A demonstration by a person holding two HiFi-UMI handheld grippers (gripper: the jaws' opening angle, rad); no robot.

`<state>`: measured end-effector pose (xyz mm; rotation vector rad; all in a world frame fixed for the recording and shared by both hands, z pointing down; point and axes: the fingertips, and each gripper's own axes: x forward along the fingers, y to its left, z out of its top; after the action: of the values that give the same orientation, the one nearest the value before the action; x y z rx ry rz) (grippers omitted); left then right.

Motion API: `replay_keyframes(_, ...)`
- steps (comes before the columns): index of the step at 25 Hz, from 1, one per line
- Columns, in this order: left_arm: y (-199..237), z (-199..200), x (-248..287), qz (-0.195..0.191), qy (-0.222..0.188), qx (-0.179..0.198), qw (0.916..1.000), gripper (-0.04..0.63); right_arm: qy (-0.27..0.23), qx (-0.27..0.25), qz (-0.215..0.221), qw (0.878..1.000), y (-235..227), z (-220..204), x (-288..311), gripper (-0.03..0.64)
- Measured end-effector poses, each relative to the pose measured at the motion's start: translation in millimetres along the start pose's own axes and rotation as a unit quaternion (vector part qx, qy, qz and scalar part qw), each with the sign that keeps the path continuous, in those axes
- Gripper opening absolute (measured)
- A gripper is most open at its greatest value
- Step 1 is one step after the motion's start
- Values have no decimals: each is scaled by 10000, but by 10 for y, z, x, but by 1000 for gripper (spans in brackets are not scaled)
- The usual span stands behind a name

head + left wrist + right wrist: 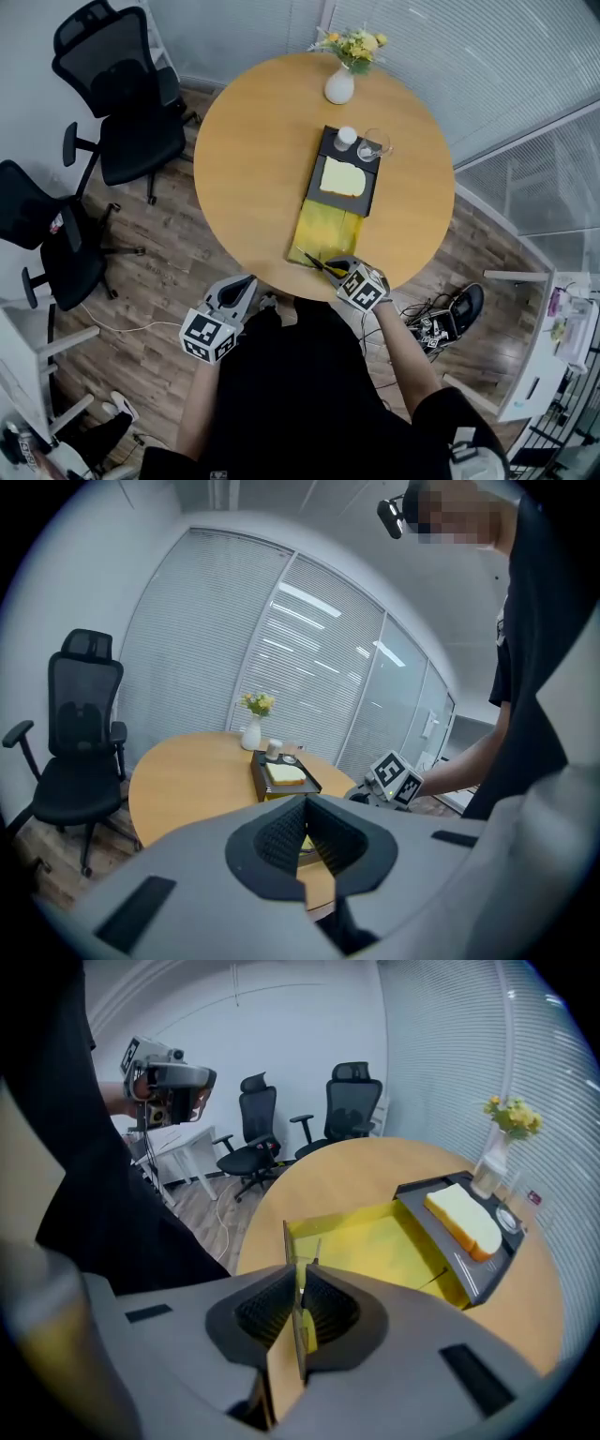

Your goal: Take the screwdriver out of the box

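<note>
Right gripper (341, 271) is clenched on what looks like the screwdriver (321, 265) at the yellow box (326, 231) near edge, while left gripper (246, 285) hangs parted and empty beside the table (253, 159)

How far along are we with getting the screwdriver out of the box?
Done: the yellow box lies open and the right claw is shut on the screwdriver. In hand: the tool is over the box's near wall, whose card edge also shows between the jaws. To do: lift it clear of the box. The left claw is open, empty, off the table.
</note>
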<state>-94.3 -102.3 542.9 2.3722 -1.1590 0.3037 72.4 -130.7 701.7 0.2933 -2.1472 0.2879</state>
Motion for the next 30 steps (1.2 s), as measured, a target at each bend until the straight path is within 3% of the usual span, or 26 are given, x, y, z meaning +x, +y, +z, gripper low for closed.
replay_keyframes(9,-161,-121,71,680,129,-295,9972,5,398,-346,763,9957,-101,-119,416,12)
replay_keyframes(14,-200,-167,107,964,123,-467,9942,5,633,-658,1063,9901,-90,-139,597,63)
replay_keyframes(24,-213,-162,182,1267,72,-654,9898,5,1040,-657,1299,9839,-115,-198,828,67)
replay_keyframes(30,-171,-179,134,1405,70,-712,9875,5,1228,-897,1183,9813,-125,-219,954,67)
